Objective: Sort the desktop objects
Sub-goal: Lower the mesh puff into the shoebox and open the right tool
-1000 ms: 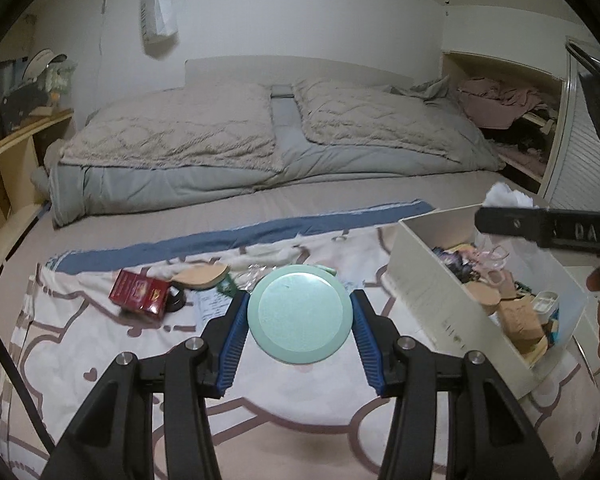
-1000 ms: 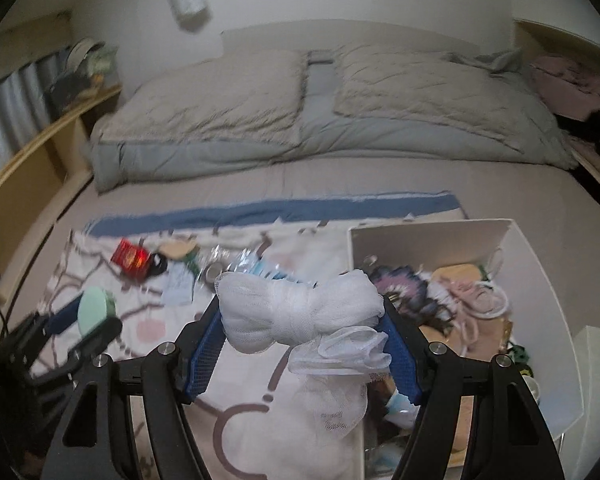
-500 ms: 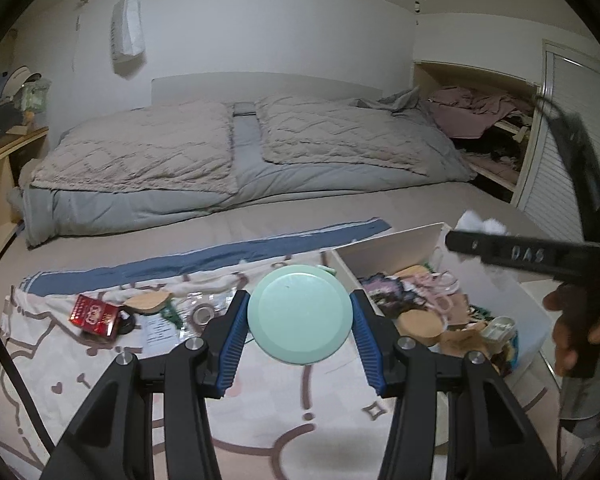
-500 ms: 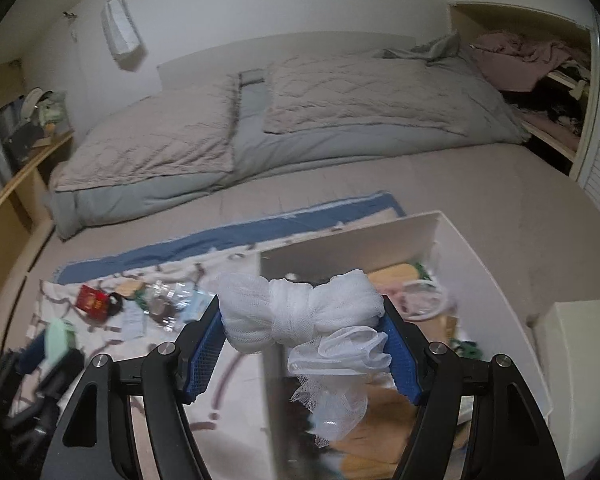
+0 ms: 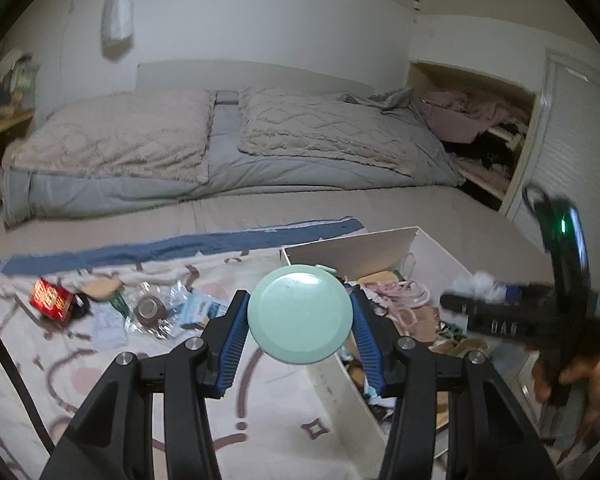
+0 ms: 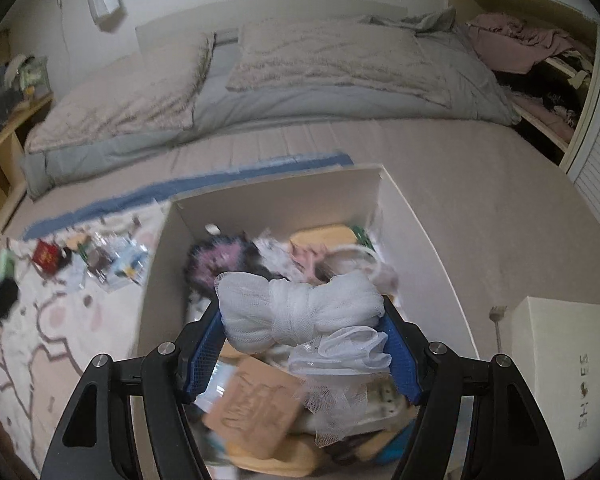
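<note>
My left gripper is shut on a round mint-green disc, held above the near left wall of the white box. My right gripper is shut on a white mesh bundle and hangs over the inside of the box, which holds many small items. The right gripper also shows in the left wrist view, above the box's right side. Loose items lie on the patterned cloth: a red box, a tape roll in plastic, paper slips.
The cloth and box lie on a bed with grey pillows at the back. A white shoe box stands right of the box. A wooden shelf runs along the left, a closet on the right.
Both grippers moved right, toward the box. The right gripper with the mesh bundle went from over the cloth to over the box. The left gripper carried the disc to the box's edge.
</note>
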The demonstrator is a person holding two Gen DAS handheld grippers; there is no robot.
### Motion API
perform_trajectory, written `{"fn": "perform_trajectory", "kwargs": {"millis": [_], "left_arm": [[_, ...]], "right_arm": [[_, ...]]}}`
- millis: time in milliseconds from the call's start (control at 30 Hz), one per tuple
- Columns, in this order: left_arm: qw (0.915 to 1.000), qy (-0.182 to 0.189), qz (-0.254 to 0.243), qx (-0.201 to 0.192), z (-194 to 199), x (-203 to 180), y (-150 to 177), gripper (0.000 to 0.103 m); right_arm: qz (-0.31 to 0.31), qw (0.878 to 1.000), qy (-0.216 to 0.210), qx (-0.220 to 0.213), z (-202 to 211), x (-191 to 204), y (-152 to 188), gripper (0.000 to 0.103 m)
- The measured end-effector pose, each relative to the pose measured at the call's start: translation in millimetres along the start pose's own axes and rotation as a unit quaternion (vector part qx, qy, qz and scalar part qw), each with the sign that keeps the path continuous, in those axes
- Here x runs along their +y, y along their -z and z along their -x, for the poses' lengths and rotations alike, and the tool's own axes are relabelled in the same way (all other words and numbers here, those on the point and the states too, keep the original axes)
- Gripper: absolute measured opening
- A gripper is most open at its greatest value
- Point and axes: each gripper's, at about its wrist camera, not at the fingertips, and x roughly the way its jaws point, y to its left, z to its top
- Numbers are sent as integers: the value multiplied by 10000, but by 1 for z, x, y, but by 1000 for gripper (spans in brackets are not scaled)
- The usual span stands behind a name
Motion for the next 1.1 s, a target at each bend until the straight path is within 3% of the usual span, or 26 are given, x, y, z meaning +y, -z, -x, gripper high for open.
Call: {"fn": "perform_trajectory", "kwargs": {"millis": [233,567,600,700,1100], "left_arm": [[9986,-32,474,241,-20,0,7,50],[9988,-83,405,255,-33,-15,-4,50],[9989,-81,380,253,-35,-18,-5,50],[9992,-74,292,245,-41,-26,-9,50],[9989,-59,193,433,-73,-49,-13,50]], "right_arm": [[188,9994,68,276,-17,-18,12,72],[127,9985,-237,467,-41,-36,23,73],[105,9985,-261,461,-41,-37,23,75],[41,9984,-367,420,-42,-40,24,96],[-390,9961,-795,-17,-28,-61,20,103]]}}
